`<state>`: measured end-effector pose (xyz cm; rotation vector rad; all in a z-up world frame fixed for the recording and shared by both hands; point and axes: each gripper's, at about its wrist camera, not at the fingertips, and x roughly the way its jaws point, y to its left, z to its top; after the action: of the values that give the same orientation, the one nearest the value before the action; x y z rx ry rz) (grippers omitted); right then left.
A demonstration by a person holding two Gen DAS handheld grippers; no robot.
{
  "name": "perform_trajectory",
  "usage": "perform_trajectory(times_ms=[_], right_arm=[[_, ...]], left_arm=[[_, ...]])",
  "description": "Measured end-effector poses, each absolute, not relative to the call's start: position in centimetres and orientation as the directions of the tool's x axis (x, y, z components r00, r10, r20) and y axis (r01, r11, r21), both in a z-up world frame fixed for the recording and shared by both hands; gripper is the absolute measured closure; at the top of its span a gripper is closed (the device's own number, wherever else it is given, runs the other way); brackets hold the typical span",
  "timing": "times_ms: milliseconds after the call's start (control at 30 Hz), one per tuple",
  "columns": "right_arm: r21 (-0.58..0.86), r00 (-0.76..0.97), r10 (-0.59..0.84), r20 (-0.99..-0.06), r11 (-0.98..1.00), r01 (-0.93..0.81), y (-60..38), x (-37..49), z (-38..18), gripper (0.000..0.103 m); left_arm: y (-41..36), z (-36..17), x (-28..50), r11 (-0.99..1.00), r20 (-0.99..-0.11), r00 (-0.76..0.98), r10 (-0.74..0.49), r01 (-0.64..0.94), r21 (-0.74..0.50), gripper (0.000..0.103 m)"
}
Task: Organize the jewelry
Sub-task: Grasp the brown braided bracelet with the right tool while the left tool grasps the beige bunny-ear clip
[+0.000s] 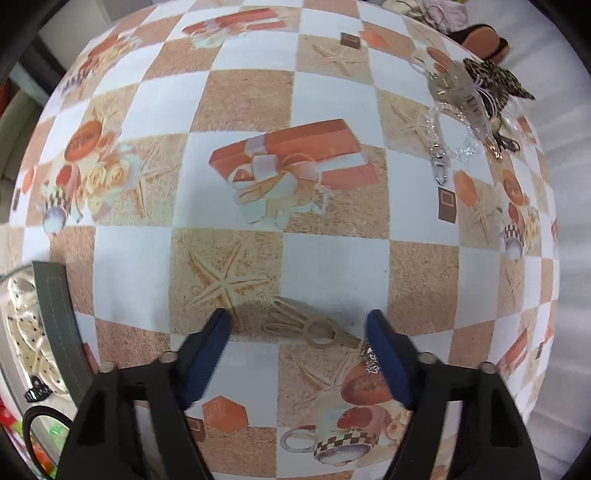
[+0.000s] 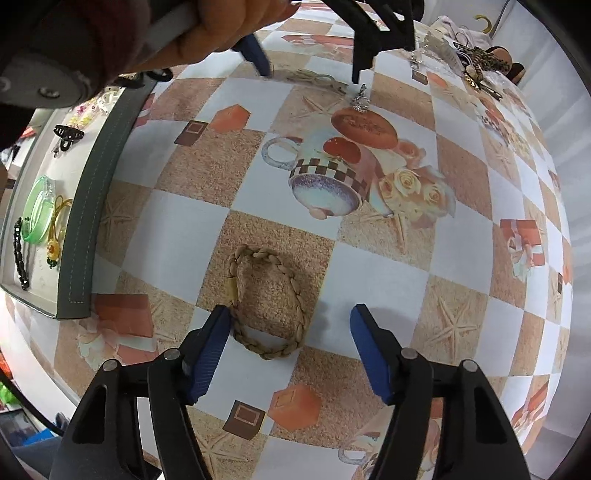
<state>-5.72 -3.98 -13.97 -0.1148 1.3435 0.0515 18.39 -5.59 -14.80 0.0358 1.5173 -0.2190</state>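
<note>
A: Checkered tablecloth (image 1: pixel 325 258), orange and white squares, printed starfish, gift boxes, cups. Covers the whole table in both wrist views.

B: Left gripper (image 1: pixel 299 325)?

A: Fingers spread wide, blue pads, holding nothing. Tan hair clip (image 1: pixel 310 325) lies flat on the cloth between the fingertips, closer to the right pad. Small silver charm (image 1: pixel 370 359) sits just beside that right pad; can't tell if it touches.

B: Right gripper (image 2: pixel 291 317)?

A: Also spread wide, nothing held. Braided tan bracelet (image 2: pixel 267 301) lies flat on the cloth between the fingers, its left edge right against the left blue finger (image 2: pixel 207 350). Right finger is apart from it.

B: Anything else from the right wrist?

A: Left gripper (image 2: pixel 310 70) shows at the top, a hand (image 2: pixel 229 26) holding it, over the same clip (image 2: pixel 317 78) and charm (image 2: pixel 360 99).

B: Storage?

A: Grey-rimmed tray (image 2: pixel 96 184) at the left table edge. Inside: green bangle (image 2: pixel 37 206), black bead strand (image 2: pixel 19 254), yellow hair tie (image 2: pixel 57 236), black claw clip (image 2: pixel 68 134). Left wrist view catches the tray rim (image 1: pixel 59 325) and a polka-dot bow (image 1: pixel 26 332) in it.

B: Unsorted stuff?

A: Pile at the far right corner: silver keychain with clasp (image 1: pixel 439 162), leopard-print bow (image 1: pixel 495 85), more tangled bits too small to tell.
</note>
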Motion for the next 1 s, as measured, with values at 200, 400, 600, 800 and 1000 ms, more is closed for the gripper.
perform_trajectory(times_ms=[200, 400, 600, 800, 1000], right_arm=[[-0.058, 0.240, -0.014, -0.971, 0.983, -0.176, -2.7, -5.9, -13.3, 0.057], [-0.058, 0.233, -0.017, -0.972, 0.984, -0.168, -2.7, -6.3, -12.8, 0.090], [-0.024, 0.207, -0.016, -0.978, 0.999, -0.033, -6.2, -6.7, -12.9, 0.091], [0.081, 0.187, 0.057, -0.981, 0.989, 0.124, -9.8, -6.4, -12.1, 0.091], [0.162, 0.197, 0.116, -0.973, 0.958, 0.236, -13.7, -6.2, -11.3, 0.091]], left_arm=[[-7.2, -14.8, 18.0, 0.963, -0.994, 0.055, -0.091, 0.259, -0.074, 0.039], [-8.5, -14.9, 17.3, 0.942, -0.996, 0.069, -0.064, 0.333, -0.037, 0.042], [-9.0, -14.4, 15.6, 0.921, -0.993, 0.100, -0.064, 0.388, -0.021, 0.057], [-8.0, -12.6, 13.3, 0.893, -0.983, 0.131, -0.130, 0.447, -0.059, 0.083], [-6.0, -11.7, 11.8, 0.895, -0.977, 0.096, -0.190, 0.427, -0.132, 0.095]])
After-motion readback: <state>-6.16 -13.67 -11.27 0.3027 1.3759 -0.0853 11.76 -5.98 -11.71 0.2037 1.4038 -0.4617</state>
